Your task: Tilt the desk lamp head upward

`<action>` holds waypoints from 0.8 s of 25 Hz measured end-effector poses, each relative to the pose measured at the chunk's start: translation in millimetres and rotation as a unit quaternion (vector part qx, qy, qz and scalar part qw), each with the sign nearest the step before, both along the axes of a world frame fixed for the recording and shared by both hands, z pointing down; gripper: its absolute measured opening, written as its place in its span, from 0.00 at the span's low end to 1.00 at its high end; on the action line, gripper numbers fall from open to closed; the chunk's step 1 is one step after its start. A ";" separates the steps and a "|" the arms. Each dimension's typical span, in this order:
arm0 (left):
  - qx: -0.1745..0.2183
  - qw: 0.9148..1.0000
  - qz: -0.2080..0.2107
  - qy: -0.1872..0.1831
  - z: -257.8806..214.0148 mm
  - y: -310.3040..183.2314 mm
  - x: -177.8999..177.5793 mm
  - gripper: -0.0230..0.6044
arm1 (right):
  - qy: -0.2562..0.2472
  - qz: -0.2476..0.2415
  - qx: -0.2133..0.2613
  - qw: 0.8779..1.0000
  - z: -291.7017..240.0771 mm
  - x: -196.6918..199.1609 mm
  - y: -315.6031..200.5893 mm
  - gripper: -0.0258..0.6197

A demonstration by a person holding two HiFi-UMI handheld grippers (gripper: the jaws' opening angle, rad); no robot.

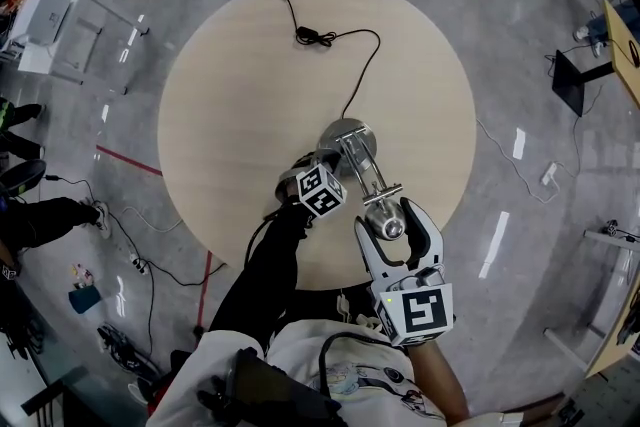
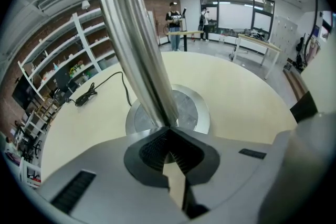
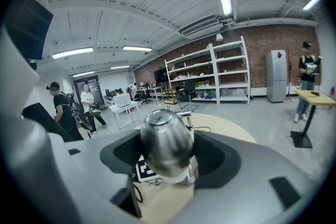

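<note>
Lamp head [image 3: 164,147] is located over the table's [image 1: 230,75] near edge, pinched between the widely spread jaws of the right gripper [image 1: 389,219]. The pole [image 2: 137,44] is clamped by the left gripper [image 2: 168,136]. Both grips are made; the upward tilt is judged outstanding.

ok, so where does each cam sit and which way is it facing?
Head view: on the person's head, looking steeply down at the table and lamp; shows a sleeve, left gripper and right gripper.
Left gripper view: on the left gripper, looking along its jaws, shut on the pole, down to the base.
Right gripper view: on the right gripper, looking along its jaws at the lamp head held between them; the left gripper's cube shows behind.
Shared: both gripper views catch the table and shelves.
</note>
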State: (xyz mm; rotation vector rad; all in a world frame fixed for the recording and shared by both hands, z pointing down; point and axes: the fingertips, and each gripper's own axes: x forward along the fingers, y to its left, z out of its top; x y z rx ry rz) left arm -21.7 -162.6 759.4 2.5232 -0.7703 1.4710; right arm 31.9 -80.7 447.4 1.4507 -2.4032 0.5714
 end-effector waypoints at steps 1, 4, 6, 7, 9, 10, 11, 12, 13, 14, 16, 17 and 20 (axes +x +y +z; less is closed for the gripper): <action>0.000 1.000 0.004 -0.003 0.6 -0.4 0.4 0.02 | 0.001 0.001 -0.001 1.000 -0.5 0.3 -1.2 0.52; 0.001 1.000 0.013 -0.010 2.1 -0.5 0.1 0.02 | 0.001 0.004 -0.001 1.000 -2.8 0.5 -3.9 0.52; 0.002 1.000 0.018 -0.013 2.1 0.0 -0.4 0.02 | 0.002 0.006 -0.002 1.000 -5.6 -0.1 -5.5 0.52; 0.003 1.000 0.019 -0.014 1.9 0.1 -0.5 0.02 | 0.003 0.007 -0.003 1.000 -7.3 -0.5 -6.7 0.52; 0.005 1.000 0.021 -0.016 1.9 -0.5 -0.2 0.02 | 0.007 0.007 -0.006 1.000 -10.0 -1.2 -10.0 0.51; 0.007 1.000 0.022 -0.017 2.0 -0.9 0.2 0.02 | 0.009 0.007 -0.008 1.000 -10.9 -1.6 -11.7 0.51; 0.008 1.000 0.023 -0.018 2.0 -1.2 0.6 0.02 | 0.011 0.006 -0.009 1.000 -11.6 -1.9 -13.1 0.51; 0.009 1.000 0.023 -0.019 1.7 -1.1 1.0 0.02 | 0.013 0.006 -0.011 1.000 -12.1 -2.2 -14.1 0.51; 0.010 0.999 0.024 -0.020 1.3 -1.0 1.3 0.02 | 0.015 0.005 -0.014 1.000 -12.7 -2.3 -14.5 0.51; 0.011 0.999 0.025 -0.021 0.9 -0.7 1.6 0.02 | 0.017 0.003 -0.018 1.000 -13.3 -2.1 -14.7 0.51; 0.011 0.999 0.027 -0.022 0.8 -0.2 2.5 0.02 | 0.018 0.003 -0.025 1.000 -13.5 -0.6 -14.4 0.51; 0.010 0.999 0.027 -0.021 1.0 -0.1 2.6 0.02 | 0.018 0.002 -0.027 0.999 -12.8 0.1 -14.0 0.51; 0.008 0.999 0.025 -0.020 2.6 0.3 1.9 0.02 | 0.017 0.001 -0.028 0.999 -8.7 2.3 -10.7 0.51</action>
